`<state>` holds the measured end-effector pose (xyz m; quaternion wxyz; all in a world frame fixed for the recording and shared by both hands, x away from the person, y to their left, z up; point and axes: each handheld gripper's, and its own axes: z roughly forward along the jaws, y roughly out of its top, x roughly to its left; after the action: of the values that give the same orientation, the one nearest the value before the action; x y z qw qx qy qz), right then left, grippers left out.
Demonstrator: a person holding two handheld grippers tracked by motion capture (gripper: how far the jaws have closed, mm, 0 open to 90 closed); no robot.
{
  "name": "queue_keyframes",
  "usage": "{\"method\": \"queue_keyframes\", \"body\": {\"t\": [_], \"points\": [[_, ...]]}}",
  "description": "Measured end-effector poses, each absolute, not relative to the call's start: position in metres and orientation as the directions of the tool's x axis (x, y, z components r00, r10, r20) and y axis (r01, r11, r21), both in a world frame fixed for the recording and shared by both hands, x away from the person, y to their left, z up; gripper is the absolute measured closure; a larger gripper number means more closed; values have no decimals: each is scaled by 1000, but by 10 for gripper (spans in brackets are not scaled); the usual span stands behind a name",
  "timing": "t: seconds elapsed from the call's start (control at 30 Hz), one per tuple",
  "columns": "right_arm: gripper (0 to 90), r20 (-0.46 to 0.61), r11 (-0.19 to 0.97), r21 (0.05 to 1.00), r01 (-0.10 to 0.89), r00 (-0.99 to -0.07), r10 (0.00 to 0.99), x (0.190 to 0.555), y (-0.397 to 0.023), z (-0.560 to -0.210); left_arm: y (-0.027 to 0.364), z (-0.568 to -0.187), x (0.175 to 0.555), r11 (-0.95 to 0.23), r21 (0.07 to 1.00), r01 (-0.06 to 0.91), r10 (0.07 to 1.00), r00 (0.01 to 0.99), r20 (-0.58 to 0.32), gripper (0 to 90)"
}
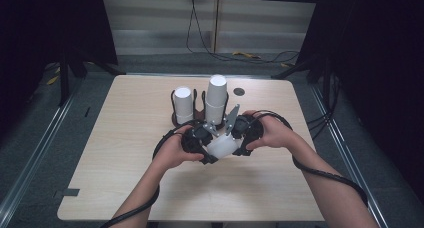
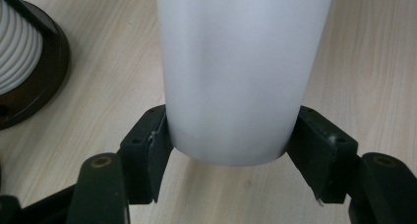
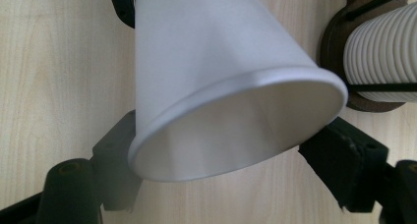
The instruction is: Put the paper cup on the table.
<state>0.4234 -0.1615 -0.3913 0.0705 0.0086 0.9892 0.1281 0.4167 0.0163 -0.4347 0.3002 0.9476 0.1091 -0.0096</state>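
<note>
1. A pale wooden table [image 1: 125, 153] stands on a grey floor, with dark curtains at both sides and cables trailing behind it.
2. A white cup [image 1: 222, 145] lies on its side in the air between the two tongs, just above the tabletop near the person's edge.
3. The left gripper [image 2: 226, 145] is clamped on the cup's narrow base end, one pad pressing each side of the wall. I judge this grip is meant to carry the cup alone.
4. The right gripper [image 3: 221, 177] sits at the rim [image 3: 236, 130]. Its jaws bracket the wide mouth, but whether the pads press on it I cannot tell. It looks like a hand-over, or a pull to free one cup from another.
5. Just beyond the tongs stand two dark holders [image 1: 176, 119] with stacks [image 1: 216, 100] of upturned cups, ribbed rims showing, likely the source or the goal.
</note>
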Motion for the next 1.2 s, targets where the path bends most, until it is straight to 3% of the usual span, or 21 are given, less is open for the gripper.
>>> {"method": "queue_keyframes", "body": {"t": [1.2], "points": [[159, -84, 921, 387, 54, -992, 94, 427, -173, -392, 32, -431, 418, -768, 608, 200, 187, 979, -85, 361]]}}
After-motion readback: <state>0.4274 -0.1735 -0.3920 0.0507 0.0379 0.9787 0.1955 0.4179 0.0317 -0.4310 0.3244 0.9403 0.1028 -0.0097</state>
